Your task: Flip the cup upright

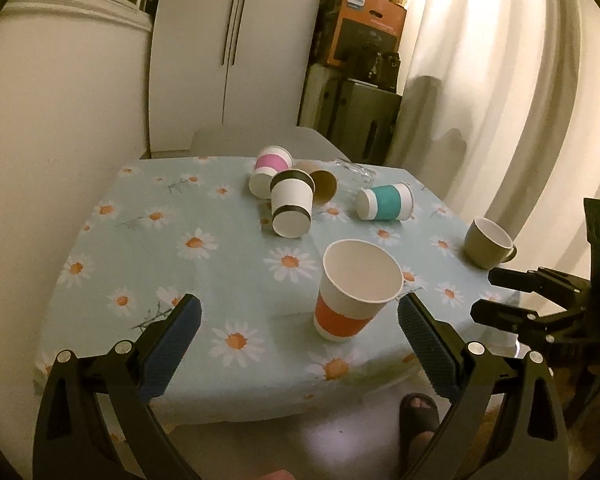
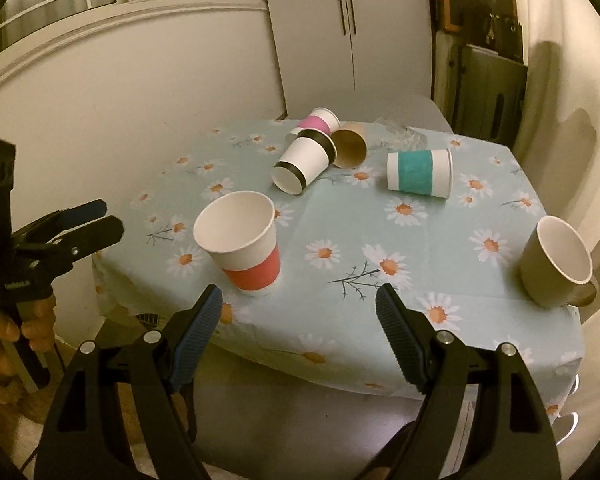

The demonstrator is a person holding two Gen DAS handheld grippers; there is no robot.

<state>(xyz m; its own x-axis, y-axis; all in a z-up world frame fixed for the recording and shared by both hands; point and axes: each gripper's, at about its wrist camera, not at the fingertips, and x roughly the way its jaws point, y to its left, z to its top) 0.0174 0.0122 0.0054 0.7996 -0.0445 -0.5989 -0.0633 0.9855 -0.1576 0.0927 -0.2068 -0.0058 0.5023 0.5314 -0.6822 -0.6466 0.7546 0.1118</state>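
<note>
**Daisy-cloth table: one cup up, four down**

Table (image 1: pixel 100 240) with floral cloth, dim room. Left gripper (image 1: pixel 300 320) and right gripper (image 2: pixel 298 312): jaws spread, nothing held. Orange-banded cup (image 1: pixel 348 296) stands upright, lower centre. Black-banded cup (image 1: pixel 291 204) lies tipped, upper centre, beside three others. Judged light, crushable paper; grip mid-wall gently.

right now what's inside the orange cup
Nothing visible: the orange-banded cup stands upright on the tablecloth, and both wrist views show bare white inner wall below its rim. The near wall covers the very bottom, so that part cannot be seen.
</note>
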